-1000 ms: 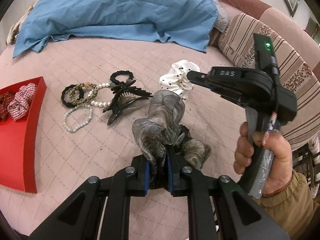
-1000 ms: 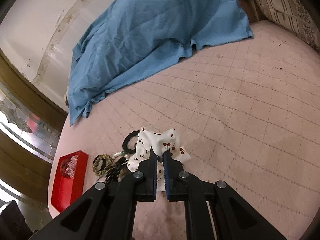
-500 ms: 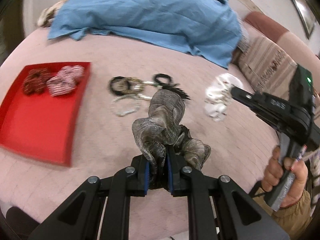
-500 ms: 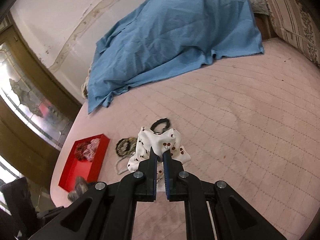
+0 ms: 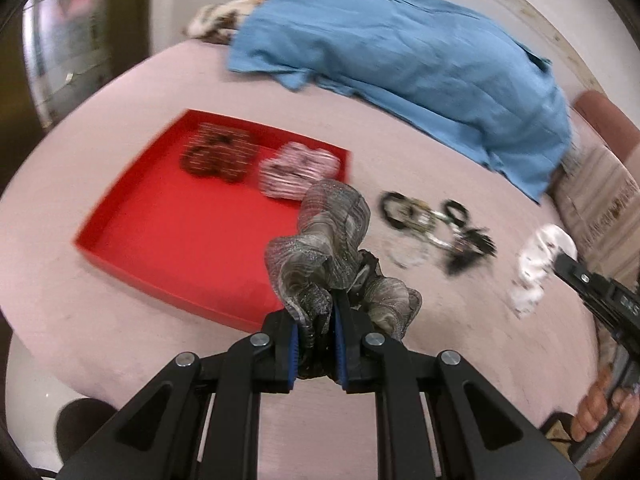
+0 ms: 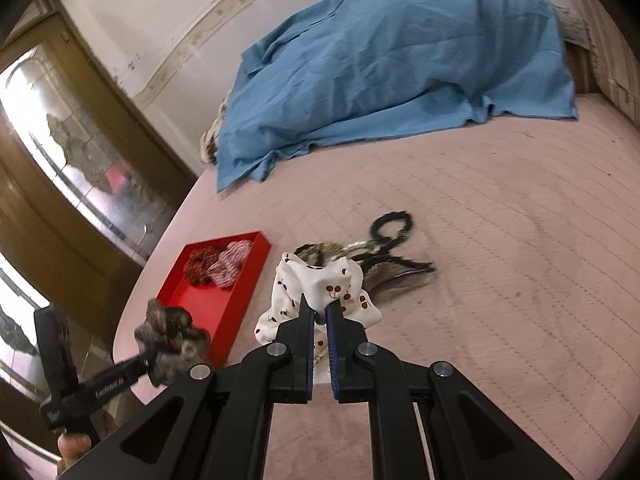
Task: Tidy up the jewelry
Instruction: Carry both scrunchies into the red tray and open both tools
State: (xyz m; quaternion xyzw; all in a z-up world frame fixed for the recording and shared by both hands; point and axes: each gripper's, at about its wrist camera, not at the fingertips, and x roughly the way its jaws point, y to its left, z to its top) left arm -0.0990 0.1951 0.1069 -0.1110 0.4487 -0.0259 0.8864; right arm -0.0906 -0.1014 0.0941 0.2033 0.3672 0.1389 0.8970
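My left gripper [image 5: 314,316] is shut on a grey-brown ruffled scrunchie [image 5: 332,240] and holds it above the near right corner of a red tray [image 5: 172,236]. The tray holds a dark red scrunchie [image 5: 218,154] and a pink-white one [image 5: 298,170]. My right gripper [image 6: 319,312] is shut on a white scrunchie with cherry print [image 6: 320,292], lifted over the pink bed. The left gripper and its scrunchie [image 6: 172,334] show at lower left in the right wrist view. Bracelets, hair ties and a black claw clip [image 5: 436,222] lie right of the tray.
A blue cloth [image 5: 400,44] covers a heap at the back of the pink quilted bed [image 6: 500,240]. A striped cushion [image 5: 600,196] lies at the right. A mirrored wooden door [image 6: 68,140] stands left of the bed. The bed edge is close below the tray.
My left gripper has swung left with the grey-brown scrunchie, from over the jewelry pile to over the red tray's corner. My right gripper has lifted and turned left with the white scrunchie.
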